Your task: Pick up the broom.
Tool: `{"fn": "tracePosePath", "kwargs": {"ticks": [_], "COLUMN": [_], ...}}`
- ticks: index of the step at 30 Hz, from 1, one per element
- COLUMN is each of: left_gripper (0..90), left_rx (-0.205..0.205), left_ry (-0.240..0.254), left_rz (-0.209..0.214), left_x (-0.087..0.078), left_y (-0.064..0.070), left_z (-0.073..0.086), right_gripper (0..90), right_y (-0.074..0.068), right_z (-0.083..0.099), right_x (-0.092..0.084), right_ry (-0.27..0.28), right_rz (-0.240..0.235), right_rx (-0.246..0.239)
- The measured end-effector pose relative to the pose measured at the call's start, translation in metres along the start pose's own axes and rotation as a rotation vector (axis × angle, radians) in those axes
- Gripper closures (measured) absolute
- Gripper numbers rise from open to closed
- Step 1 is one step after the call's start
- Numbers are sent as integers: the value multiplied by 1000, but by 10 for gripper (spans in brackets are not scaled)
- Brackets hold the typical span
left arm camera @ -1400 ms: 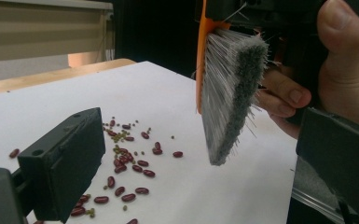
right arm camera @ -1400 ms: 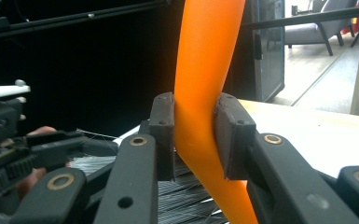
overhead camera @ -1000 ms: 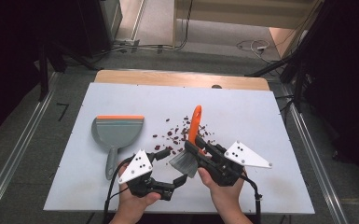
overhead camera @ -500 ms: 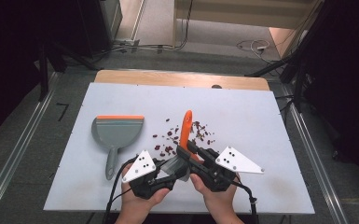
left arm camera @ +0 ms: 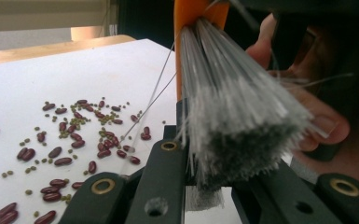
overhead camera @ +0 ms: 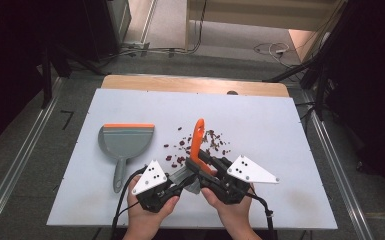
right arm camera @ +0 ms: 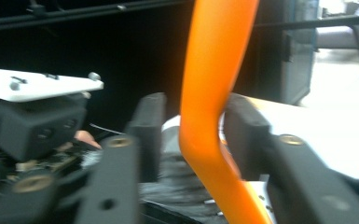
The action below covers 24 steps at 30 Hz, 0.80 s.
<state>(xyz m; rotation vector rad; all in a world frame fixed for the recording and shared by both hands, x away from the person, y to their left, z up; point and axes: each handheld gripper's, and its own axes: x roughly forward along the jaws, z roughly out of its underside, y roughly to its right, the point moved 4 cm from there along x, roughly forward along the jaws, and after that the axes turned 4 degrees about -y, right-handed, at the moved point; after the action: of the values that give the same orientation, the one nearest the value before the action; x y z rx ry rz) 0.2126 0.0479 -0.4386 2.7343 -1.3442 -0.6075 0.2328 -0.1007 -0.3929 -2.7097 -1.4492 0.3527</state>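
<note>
White tabletop, dark room beyond

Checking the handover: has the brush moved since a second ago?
Yes. The brush has shifted left, toward the dustpan, its handle tip now nearer the spilled beans.

I'm looking at a white rectangular surface with a pale wooden edge, grey carpeted floor, metal floor rails, loose cables, dark surroundings.
</note>
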Motion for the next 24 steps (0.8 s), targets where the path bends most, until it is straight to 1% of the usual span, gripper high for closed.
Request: {"fn": "tracePosePath", "kwargs": {"ticks": [1, 2, 3, 5, 6, 7, 8, 10, 11, 13, 14, 15, 16, 17, 18, 19, 21, 22, 23, 24], "left_gripper": [867, 867, 867, 867, 867, 867, 867, 867, 867, 867, 867, 867, 867, 867, 867, 867, 867, 867, 867, 867], "left_rx": [0, 1, 1, 11, 17, 19, 23, 27, 28, 35, 40, 44, 47, 46, 50, 57, 74, 83, 94, 101], "left_ry": [0, 2, 2, 4, 3, 8, 8, 15, 19, 23, 22, 18, 19, 20, 20, 20, 17, 17, 14, 11], "left_rz": [0, 14, 14, 21, 23, 25, 29, 34, 36, 43, 44, 46, 51, 60, 69, 81, 104, 115, 130, 141], "left_x": [0, -1, -1, -3, -5, -7, -9, -13, -16, -21, -23, -25, -27, -29, -31, -33, -36, -37, -37, -38], "left_y": [0, -2, -2, -3, -5, -6, -8, -13, -15, -19, -21, -23, -25, -27, -29, -30, -31, -31, -31, -31], "left_z": [0, 0, 0, -1, -1, -2, -3, -4, -4, -5, -5, -5, -5, -5, -6, -6, -6, -6, -6, -6], "right_gripper": [456, 427, 403, 362, 362, 343, 301, 297, 297, 309, 309, 309, 309, 309, 302, 302, 303, 303, 303, 303], "right_y": [0, 0, 1, 5, 5, 8, 15, 23, 23, 30, 38, 38, 41, 44, 51, 51, 57, 62, 62, 63], "right_z": [-2, -4, -6, -10, -10, -12, -14, -15, -15, -16, -17, -17, -17, -17, -16, -16, -15, -12, -12, -11], "right_x": [0, -1, -2, -5, -5, -7, -9, -12, -12, -14, -16, -16, -16, -17, -17, -17, -17, -17, -17, -17], "right_ry": [2, -4, -3, 7, 7, 6, -14, -32, -32, -33, -43, -43, -44, -50, -67, -67, -82, -108, -108, -124], "right_rz": [-10, -21, -35, -48, -48, -51, -66, -65, -65, -99, -102, -102, -108, -109, -117, -117, -118, -152, -152, -171], "right_rx": [-13, -21, -26, -33, -33, -32, -23, -17, -17, -7, -9, -9, -10, -11, -8, -8, 5, 21, 21, 29]}}
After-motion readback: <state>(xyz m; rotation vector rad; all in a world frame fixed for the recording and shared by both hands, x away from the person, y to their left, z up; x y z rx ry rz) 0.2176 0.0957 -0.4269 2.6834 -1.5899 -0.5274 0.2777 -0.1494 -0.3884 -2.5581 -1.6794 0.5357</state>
